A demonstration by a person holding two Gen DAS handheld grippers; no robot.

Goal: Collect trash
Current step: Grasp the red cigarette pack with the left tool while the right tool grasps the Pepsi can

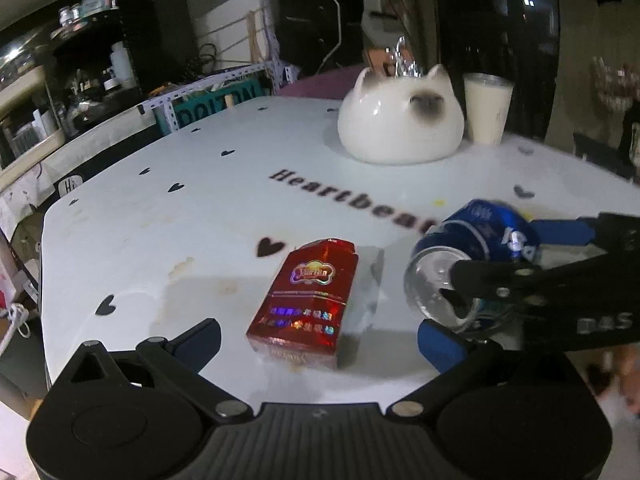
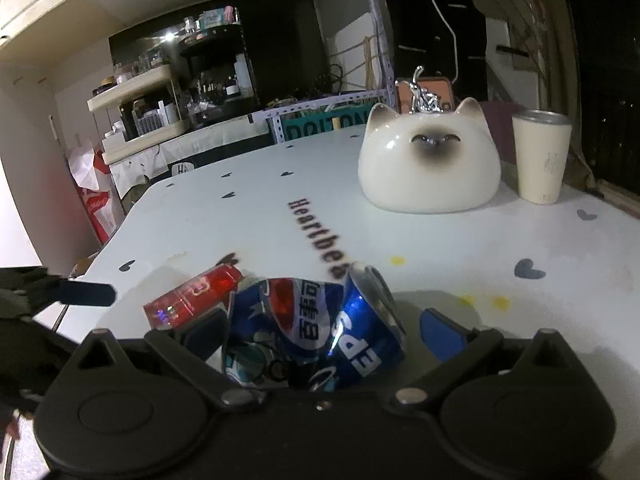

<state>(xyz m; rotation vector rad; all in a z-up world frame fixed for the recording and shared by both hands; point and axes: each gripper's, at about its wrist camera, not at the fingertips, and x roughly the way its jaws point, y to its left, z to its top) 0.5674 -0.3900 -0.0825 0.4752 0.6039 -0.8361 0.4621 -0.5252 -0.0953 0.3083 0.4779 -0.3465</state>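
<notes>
A red cigarette pack (image 1: 304, 300) lies on the white table (image 1: 160, 240) between the wide-open fingers of my left gripper (image 1: 320, 336), not touched. A crushed blue Pepsi can (image 1: 468, 268) lies to its right. My right gripper (image 2: 324, 332) is open around the can (image 2: 312, 328); its left finger (image 2: 204, 334) is near the can, its right finger (image 2: 442, 332) stands apart. The red pack (image 2: 192, 296) shows behind the can. The right gripper's fingers (image 1: 560, 232) reach in from the right in the left wrist view.
A white ceramic cat (image 1: 400, 120) and a cream cup (image 1: 486, 108) stand at the table's far side. Shelves with bottles (image 2: 160, 112) stand beyond the table on the left. The left gripper's fingertip (image 2: 84, 294) enters the right wrist view from the left.
</notes>
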